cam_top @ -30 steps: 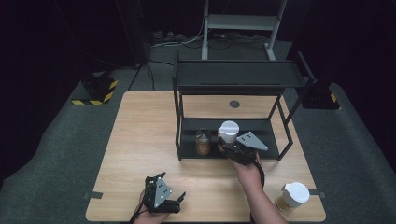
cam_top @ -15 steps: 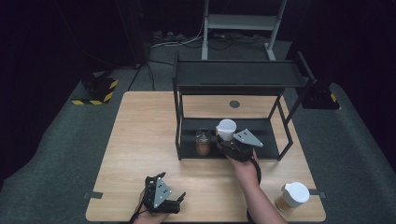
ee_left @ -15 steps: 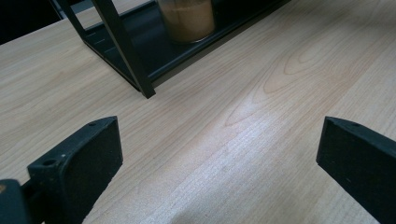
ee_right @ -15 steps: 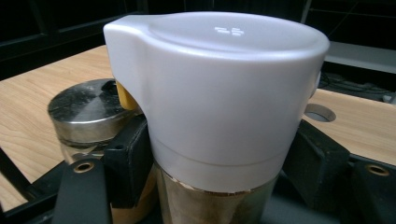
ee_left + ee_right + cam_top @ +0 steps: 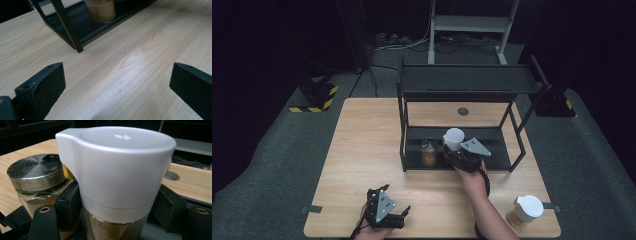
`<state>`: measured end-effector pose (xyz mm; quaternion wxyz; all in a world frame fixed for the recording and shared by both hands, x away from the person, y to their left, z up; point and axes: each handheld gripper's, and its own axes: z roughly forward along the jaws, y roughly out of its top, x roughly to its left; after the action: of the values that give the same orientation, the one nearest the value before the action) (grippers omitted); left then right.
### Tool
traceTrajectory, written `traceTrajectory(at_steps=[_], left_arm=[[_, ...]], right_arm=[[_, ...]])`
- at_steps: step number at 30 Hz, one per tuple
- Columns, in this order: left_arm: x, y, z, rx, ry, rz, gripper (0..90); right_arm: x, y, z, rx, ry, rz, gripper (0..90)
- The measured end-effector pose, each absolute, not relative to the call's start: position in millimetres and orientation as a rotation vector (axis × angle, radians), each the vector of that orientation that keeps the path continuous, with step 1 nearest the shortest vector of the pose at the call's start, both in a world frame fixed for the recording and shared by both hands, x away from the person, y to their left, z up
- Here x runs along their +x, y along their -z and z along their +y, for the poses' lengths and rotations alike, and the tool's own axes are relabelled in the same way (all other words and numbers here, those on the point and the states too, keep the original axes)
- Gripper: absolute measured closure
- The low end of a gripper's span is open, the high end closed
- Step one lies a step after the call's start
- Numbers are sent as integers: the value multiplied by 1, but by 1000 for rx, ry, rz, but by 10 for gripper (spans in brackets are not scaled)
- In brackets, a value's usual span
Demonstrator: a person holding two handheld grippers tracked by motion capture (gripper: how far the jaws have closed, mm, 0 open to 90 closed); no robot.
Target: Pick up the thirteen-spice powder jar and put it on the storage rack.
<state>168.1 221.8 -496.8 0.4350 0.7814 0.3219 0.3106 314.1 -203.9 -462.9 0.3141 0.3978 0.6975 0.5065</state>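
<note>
1. Just left of your right claw stands a steel-lidded glass jar, upright and holding brown powder.
2. That jar sits on the lower shelf of a black two-tier metal rack. Your right claw reaches into this tier, while your left claw is well in front of the rack.
3. Well apart from your right claw, nearer you and to its right, a white-capped jar stands at the corner of the wooden table.
4. Beyond your right claw, behind the rack, you see a round cable hole in the tabletop.
5. Far left of both claws, a yellow-and-black striped block lies on the grey carpet.
</note>
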Motion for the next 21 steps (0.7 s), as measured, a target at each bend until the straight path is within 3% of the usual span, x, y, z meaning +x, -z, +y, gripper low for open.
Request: traceTrajectory(at_steps=[21], left_arm=[[168, 497, 222, 1946, -777, 796, 6]], right_arm=[[318, 471, -205, 1077, -1330, 1840, 305]])
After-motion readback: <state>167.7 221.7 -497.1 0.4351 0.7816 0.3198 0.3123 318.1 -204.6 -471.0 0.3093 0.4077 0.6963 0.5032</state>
